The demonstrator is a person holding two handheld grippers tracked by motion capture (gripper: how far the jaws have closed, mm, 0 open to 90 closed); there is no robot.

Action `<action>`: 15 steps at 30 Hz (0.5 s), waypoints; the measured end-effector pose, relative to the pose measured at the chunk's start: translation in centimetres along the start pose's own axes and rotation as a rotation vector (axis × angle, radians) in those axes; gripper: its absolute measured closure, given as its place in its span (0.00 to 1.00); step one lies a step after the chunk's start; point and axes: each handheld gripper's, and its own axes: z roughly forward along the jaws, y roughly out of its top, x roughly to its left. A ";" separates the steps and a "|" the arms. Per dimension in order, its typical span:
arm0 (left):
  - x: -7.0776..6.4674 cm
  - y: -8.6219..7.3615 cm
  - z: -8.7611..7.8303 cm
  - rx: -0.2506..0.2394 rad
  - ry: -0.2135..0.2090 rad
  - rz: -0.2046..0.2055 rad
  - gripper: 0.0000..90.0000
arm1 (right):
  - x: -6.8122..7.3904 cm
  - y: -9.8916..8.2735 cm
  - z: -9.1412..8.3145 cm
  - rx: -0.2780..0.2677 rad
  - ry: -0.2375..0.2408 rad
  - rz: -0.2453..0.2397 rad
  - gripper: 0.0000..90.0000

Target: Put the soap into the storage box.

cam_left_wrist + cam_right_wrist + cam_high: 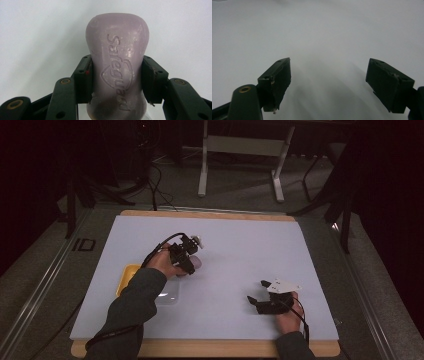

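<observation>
A pale purple, rounded bar of soap (117, 72) with the embossed word "Safeguard" sits clamped between the two black jaws of the left gripper (117, 80), whose pads press its narrowed waist on both sides. The bar's lower end runs off the bottom edge of the left gripper view, so its full length is cut off. In the high view the same bar (196, 263) shows as a small lilac patch just beyond the left gripper (186, 256), over the white table mat (240, 245), mostly hidden by the gripper body and the hand.

Just behind the soap, toward the person, lies a yellow shallow tray (126, 277) with a clear plastic container (169, 295) beside it; the dark sleeve (132, 312) covers part of both, and whether the two touch is hard to tell.

Well to the right of the soap, the right gripper (256, 291) rests low near the mat's front edge, its jaws wide apart with nothing between them; in the right gripper view its black pads (279, 77) frame bare white mat.
</observation>
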 end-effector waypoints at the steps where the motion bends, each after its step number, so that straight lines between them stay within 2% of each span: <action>1: 0.0 0.0 -0.1 0.001 0.000 0.002 0.55 | 0.0 0.0 0.0 0.000 0.000 0.000 0.22; 15: 1.0 -0.9 -1.0 -0.029 0.016 -0.023 0.55 | 0.0 0.0 0.0 0.000 0.000 0.000 0.22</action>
